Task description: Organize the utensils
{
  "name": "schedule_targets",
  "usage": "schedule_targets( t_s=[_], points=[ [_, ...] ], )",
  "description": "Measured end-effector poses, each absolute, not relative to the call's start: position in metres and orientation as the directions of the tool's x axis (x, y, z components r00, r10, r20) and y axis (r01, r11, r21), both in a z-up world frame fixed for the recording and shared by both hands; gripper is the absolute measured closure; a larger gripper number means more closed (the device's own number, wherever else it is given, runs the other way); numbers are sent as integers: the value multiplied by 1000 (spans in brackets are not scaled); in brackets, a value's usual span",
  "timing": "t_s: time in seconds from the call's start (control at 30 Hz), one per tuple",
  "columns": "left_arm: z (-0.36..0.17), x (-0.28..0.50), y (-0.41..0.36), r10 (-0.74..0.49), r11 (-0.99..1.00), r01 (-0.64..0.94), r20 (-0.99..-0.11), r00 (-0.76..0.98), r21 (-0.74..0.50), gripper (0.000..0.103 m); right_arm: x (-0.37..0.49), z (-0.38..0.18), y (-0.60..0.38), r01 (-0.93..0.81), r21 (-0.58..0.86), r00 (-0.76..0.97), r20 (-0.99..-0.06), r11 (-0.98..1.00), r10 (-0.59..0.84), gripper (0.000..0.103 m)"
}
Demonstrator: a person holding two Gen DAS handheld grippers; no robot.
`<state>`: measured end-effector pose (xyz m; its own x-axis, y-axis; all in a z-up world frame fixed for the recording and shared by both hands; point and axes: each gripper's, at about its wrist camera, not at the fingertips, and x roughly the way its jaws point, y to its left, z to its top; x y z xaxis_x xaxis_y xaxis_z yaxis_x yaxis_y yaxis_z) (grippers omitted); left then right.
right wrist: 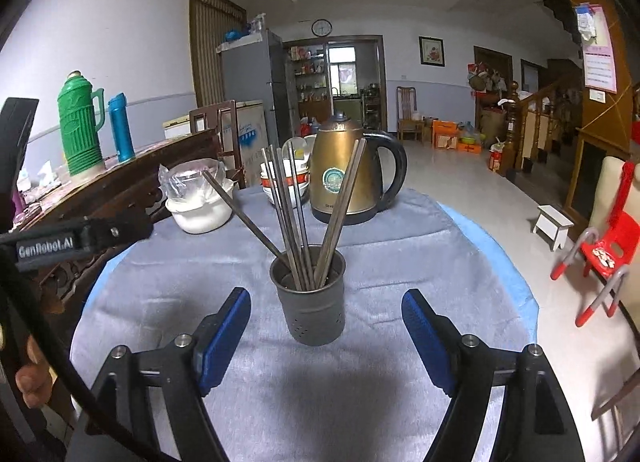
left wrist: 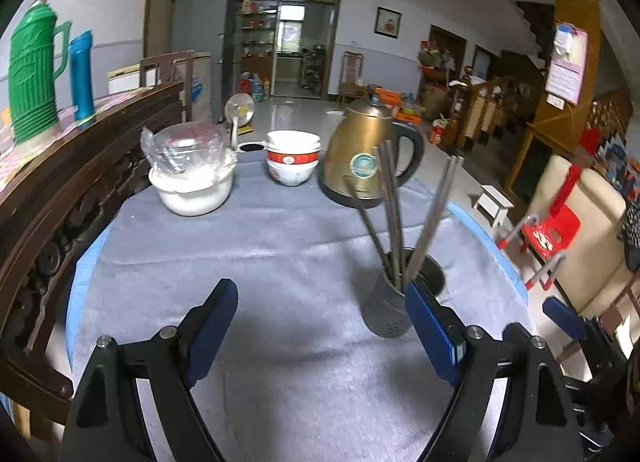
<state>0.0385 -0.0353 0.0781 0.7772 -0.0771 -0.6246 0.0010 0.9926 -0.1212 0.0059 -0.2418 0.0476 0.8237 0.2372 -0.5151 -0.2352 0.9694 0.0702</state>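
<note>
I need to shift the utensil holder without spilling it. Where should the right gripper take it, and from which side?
Probably the holder by its lower cylindrical wall, coming in level from the near side, one of the fingers on each flank. The chopsticks fan out above the rim, so a top approach is blocked. The right gripper is open and already centred on it.

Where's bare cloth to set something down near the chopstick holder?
Bare cloth lies left of the chopstick holder, up to the white pot, and in front toward both grippers. The far edge is crowded: pot, bowls, kettle.
</note>
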Motion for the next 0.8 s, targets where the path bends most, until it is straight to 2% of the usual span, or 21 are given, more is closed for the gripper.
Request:
schedule_targets(
  t_s=[0.23,0.3,0.37,0.43,0.8],
  points=[
    [77,33,-47,-101,992,25,-652,752,-124,17,-3,59,-236,-240,38,846,-482,970,228,20],
    [78,32,-48,-112,990,31,-654,749,-134,14,-5,61,-235,-242,29,850,-475,970,226,20],
    [81,31,-48,-111,990,31,-646,755,-135,6,-5,63,-235,-243,27,853,-470,970,227,20],
    [84,29,-49,-109,991,30,-634,766,-134,4,-6,65,-236,-241,24,857,-464,970,225,20],
    [88,32,-57,-101,993,35,-631,769,-116,4,-5,72,-242,-222,3,874,-443,975,200,20]
  ],
)
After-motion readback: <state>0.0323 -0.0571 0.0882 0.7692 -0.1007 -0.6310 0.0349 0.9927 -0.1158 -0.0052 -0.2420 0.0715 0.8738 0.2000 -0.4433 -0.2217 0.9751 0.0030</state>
